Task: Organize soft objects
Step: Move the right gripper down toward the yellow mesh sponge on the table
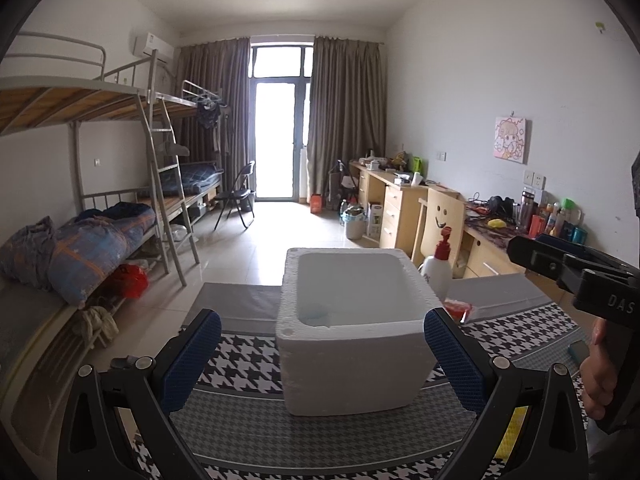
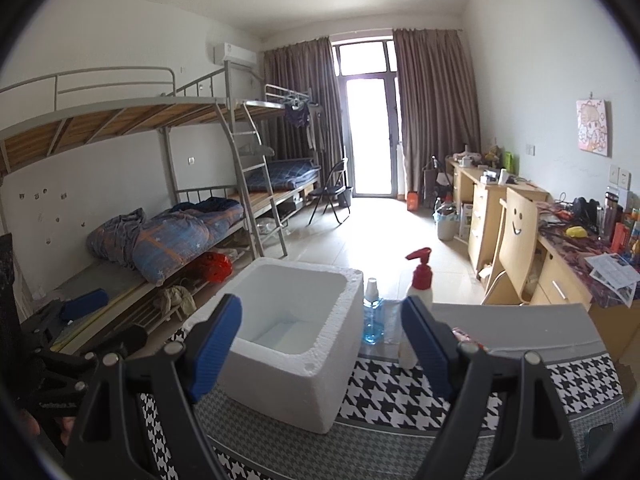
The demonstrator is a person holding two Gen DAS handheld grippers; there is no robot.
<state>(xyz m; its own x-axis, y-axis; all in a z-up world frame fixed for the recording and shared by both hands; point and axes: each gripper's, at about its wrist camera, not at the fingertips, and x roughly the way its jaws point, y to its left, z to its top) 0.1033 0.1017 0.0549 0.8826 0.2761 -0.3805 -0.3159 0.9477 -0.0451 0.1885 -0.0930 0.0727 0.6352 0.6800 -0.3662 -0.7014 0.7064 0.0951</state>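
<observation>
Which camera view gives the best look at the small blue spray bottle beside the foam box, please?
The right wrist view: there the blue spray bottle stands in full sight just right of the foam box, clear cap to blue liquid. In the left wrist view the box blocks that spot, so the bottle cannot be seen.

A bunk bed is set along the left wall, with a rumpled blue quilt on its lower bunk and a red bag underneath. A folding chair is placed near the curtains. Desks are lined along the right wall, with a smiley-faced chair beside them. A picture is hung above.
</observation>
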